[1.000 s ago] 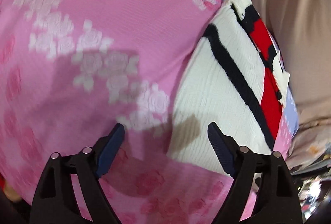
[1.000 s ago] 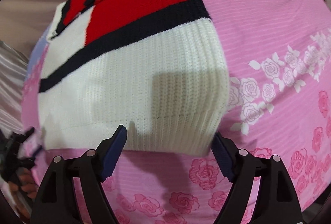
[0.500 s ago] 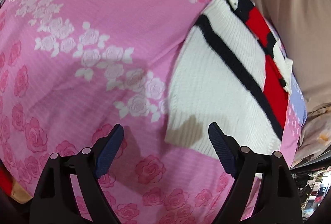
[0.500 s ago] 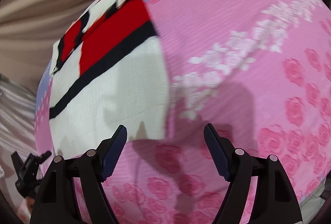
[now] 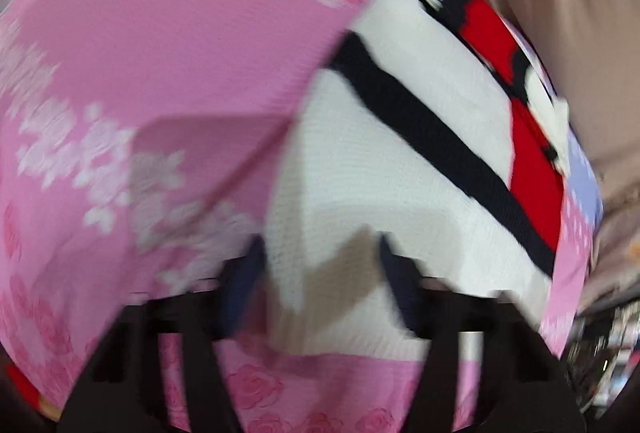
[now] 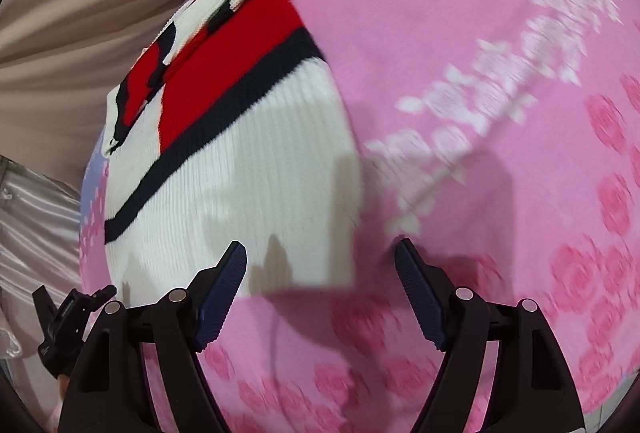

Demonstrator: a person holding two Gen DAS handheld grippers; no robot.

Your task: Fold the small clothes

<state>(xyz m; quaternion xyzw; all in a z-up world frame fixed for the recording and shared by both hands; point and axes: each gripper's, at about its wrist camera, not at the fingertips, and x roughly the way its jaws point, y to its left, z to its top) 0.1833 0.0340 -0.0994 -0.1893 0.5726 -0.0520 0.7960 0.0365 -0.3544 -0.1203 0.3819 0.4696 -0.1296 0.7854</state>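
Folded white sweater [image 5: 400, 161] with black and red stripes on pink rose bedsheet [image 5: 160, 53], left claw [image 5: 320, 273] just closing, its near corner between the jaws, grip blurry, right claw [image 6: 320, 265] wide over the other corner

Free room: pink rose-print bedspread [image 6: 460, 45] is lying bare to the right of the folded knit sweater [image 6: 248, 161], offering open passage there. Obstacles: beige curtain [image 6: 80, 13] is hanging close behind the sweater's far edge; clutter [image 5: 600, 349], blurred and possibly shelving, is crowding the bed's right edge in the left wrist view.
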